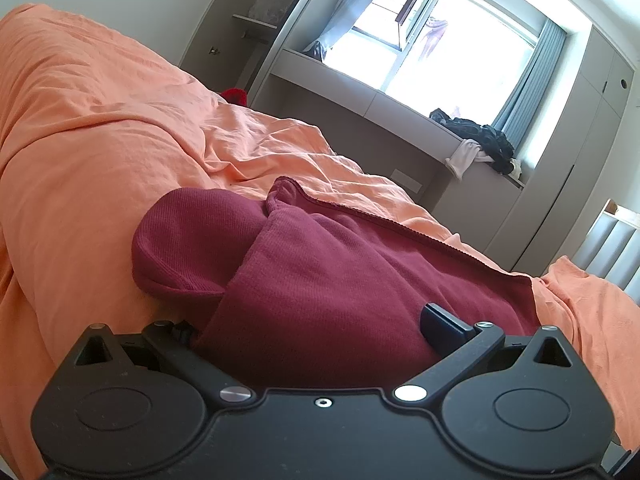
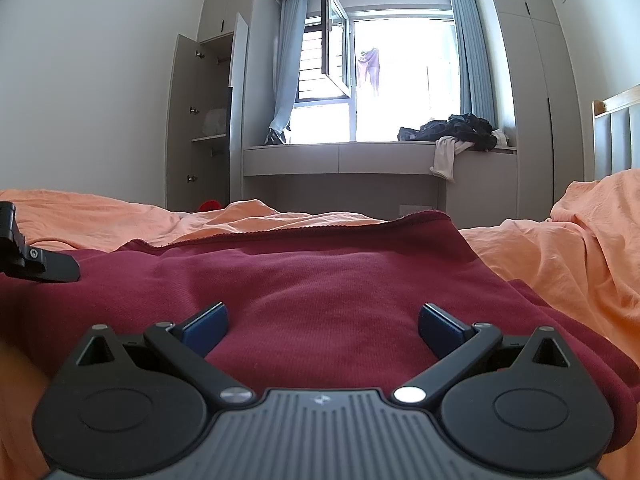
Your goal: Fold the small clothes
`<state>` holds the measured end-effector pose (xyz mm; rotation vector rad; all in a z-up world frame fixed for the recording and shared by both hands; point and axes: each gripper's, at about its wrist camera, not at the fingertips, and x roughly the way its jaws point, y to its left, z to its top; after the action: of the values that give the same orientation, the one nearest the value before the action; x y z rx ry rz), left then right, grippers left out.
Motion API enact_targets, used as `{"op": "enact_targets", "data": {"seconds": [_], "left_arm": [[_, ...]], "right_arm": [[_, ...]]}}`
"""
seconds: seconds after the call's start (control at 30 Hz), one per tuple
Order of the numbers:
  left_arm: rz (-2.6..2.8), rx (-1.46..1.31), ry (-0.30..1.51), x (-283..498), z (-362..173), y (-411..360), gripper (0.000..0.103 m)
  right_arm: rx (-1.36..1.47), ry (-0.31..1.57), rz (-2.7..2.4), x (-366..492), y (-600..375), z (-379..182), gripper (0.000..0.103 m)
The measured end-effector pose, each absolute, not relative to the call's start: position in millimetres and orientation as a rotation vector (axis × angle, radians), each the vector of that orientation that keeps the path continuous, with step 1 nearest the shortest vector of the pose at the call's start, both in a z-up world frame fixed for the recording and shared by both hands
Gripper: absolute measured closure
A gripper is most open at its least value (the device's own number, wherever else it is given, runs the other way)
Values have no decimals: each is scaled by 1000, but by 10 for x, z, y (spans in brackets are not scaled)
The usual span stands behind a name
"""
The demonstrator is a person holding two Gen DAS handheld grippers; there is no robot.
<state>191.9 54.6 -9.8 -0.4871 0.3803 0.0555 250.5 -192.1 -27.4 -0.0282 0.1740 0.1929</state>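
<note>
Maroon ribbed garment (image 2: 304,276) lies spread on the orange bedsheet (image 2: 560,248), directly under and ahead of the right gripper (image 2: 322,326), whose two blue-padded fingers (image 2: 208,326) stand wide apart with nothing between them, hovering just above or lightly on the cloth; which of the two cannot be told. To that gripper's far left, the tip of the left gripper (image 2: 48,266) rests on the same garment near its left edge.

From the left wrist view, the left gripper (image 1: 320,320) is low against the garment (image 1: 340,280). A fold of the maroon fabric rises over its left finger and hides it, while the right finger (image 1: 444,324) shows above the cloth with its dark pad exposed. The linkage arms are spread, yet whether any fabric is actually pinched cannot be told. Ahead and to the left of this gripper a rounded, doubled-over part of the garment (image 1: 188,236) bulges on the orange bedsheet (image 1: 100,128).

Beyond both grippers stand a window (image 2: 400,76) with blue curtains (image 2: 472,52), a ledge carrying a pile of dark clothes (image 2: 460,126), and an open wardrobe (image 2: 212,120) to the left.
</note>
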Motion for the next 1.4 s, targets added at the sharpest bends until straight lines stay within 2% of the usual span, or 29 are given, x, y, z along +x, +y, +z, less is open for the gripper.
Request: {"op": "enact_targets", "data": {"seconds": [0.37, 0.47, 0.57, 0.63, 0.67, 0.77, 0.83, 0.9, 1.03, 1.4], "left_arm": [[95, -494, 414, 1945, -33, 536, 1], [126, -498, 418, 1941, 10, 503, 4], [159, -498, 407, 1936, 56, 485, 12], [174, -504, 388, 1935, 90, 483, 24], [179, -505, 384, 1943, 112, 481, 26], [187, -502, 363, 1959, 186, 458, 46], [188, -480, 352, 1986, 244, 423, 65], [184, -446, 342, 2015, 314, 380, 75], [155, -389, 323, 2068, 495, 290, 79], [28, -248, 282, 2181, 931, -237, 82]], "right_arm": [[-28, 174, 194, 2508, -1929, -278, 1], [-28, 177, 192, 2504, -1925, -281, 1], [-29, 180, 188, 2504, -1924, -277, 1], [-33, 186, 186, 2508, -1916, -265, 1], [-35, 190, 185, 2509, -1915, -257, 1], [-44, 208, 187, 2511, -1912, -223, 1], [-53, 224, 192, 2516, -1920, -193, 0], [-62, 243, 201, 2513, -1930, -162, 0], [-75, 280, 236, 2482, -1987, -93, 0], [-32, 358, 305, 2363, -2407, 201, 0]]}}
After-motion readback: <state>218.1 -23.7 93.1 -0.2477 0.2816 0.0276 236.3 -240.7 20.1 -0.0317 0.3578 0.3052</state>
